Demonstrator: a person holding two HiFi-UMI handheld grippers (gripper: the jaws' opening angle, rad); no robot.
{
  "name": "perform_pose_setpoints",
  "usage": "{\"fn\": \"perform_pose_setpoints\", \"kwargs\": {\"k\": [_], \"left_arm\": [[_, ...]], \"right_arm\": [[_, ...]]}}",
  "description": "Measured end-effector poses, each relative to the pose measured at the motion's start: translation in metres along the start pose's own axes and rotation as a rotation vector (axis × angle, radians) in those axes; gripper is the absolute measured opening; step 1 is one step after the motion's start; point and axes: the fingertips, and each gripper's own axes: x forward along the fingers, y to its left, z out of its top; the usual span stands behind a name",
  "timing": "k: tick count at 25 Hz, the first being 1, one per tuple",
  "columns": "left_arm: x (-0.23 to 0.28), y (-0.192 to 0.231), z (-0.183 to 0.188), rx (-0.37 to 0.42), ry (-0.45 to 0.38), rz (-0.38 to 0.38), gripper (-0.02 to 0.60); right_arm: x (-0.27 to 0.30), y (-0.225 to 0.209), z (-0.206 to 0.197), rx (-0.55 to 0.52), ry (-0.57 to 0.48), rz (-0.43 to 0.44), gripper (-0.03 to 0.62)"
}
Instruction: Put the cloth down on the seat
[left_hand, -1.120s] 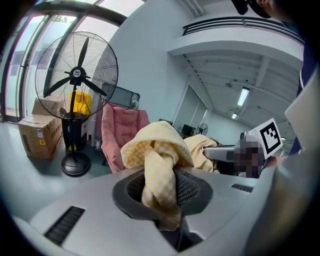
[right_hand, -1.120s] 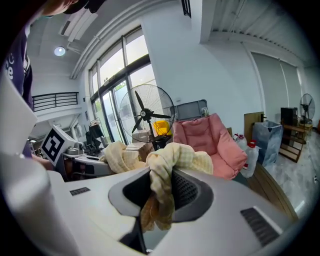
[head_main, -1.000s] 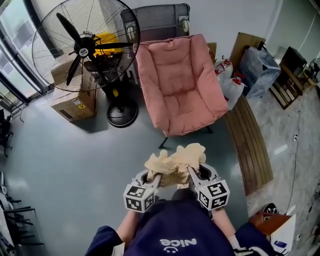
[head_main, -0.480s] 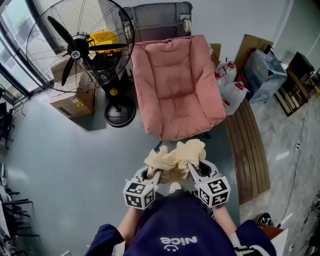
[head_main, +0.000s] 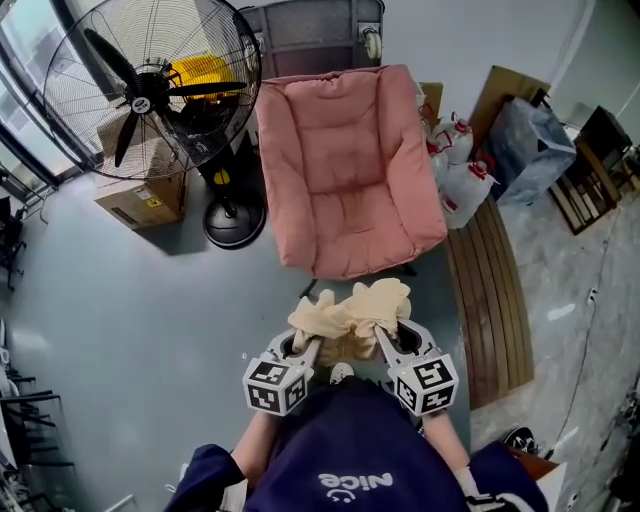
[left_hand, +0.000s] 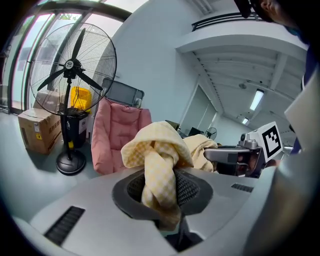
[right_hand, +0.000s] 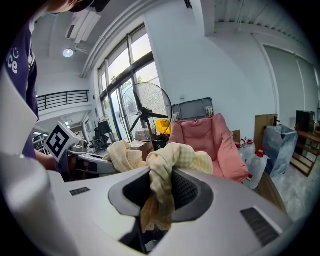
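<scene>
Both left gripper (head_main: 309, 350) and right gripper (head_main: 386, 345) pinch cloth (head_main: 352, 308).

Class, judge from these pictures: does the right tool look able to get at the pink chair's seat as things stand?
Probably yes. The right tool, shut on the cloth, faces the pink chair's seat with only bare floor between them, though it is not yet over the seat.

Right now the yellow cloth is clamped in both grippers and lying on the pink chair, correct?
No. The left gripper and right gripper do clamp the yellow cloth, but the head view shows it held in the air short of the pink chair, not lying on it.
</scene>
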Motion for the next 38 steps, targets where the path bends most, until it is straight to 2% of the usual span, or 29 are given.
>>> {"fn": "perform_pose_setpoints", "kwargs": {"k": [5,10,15,22,31,38], "left_arm": [[0.024,0.01,0.006,-0.006,0.013,-0.021,0.078],[0.057,0.022,0.032,0.032,0.019,-0.052,0.078],[0.089,0.042,0.06,0.038,0.035,-0.091,0.078],[0.134,0.094,0.108,0.04,0.045,-0.115,0.078],[0.185,0.169,0.174,0.097,0.076,-0.175,0.078],[0.212,0.209,0.207,0.119,0.087,-0.213,0.078]], "right_arm": [[0.014,-0.014,0.003,0.0,0.005,-0.025,0.112],[0.036,-0.038,0.02,0.007,0.006,-0.059,0.112],[0.066,-0.061,0.042,0.021,0.016,-0.101,0.112],[0.129,-0.081,0.08,0.021,0.02,-0.139,0.112],[0.214,-0.097,0.126,0.053,0.002,-0.206,0.112],[0.258,-0.102,0.148,0.067,-0.012,-0.235,0.112]]}}
